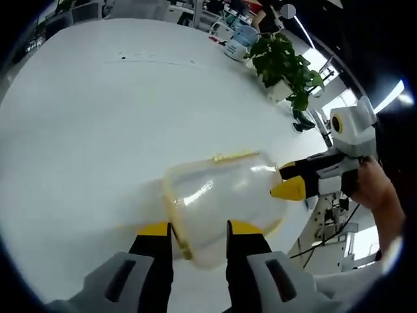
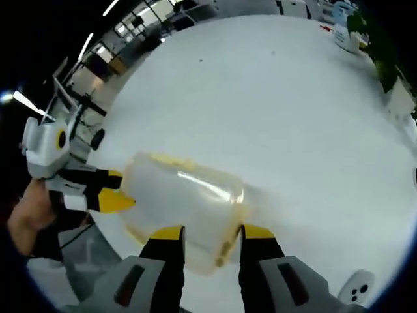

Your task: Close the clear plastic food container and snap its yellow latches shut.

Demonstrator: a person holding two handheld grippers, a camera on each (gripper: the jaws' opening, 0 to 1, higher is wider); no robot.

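Observation:
The clear plastic container (image 1: 225,192) with its yellow rim is held over the white table (image 1: 98,117). One end of it sits between the yellow-tipped jaws of my left gripper (image 1: 199,231), which are closed on it beside a yellow latch (image 1: 183,246). Another latch (image 1: 234,156) shows on its top edge. My right gripper (image 1: 293,186) comes in from the right against the opposite end, with a hand (image 1: 374,189) behind it. In the right gripper view the container (image 2: 186,192) fills the gap of my right gripper (image 2: 212,233), and the left gripper (image 2: 111,195) meets its far end.
A potted plant (image 1: 287,65) and small items (image 1: 238,42) stand near the table's far edge. The table edge runs close behind the right gripper, with cables and chair legs (image 1: 332,215) below. A small white object (image 2: 355,287) lies on the table (image 2: 293,117).

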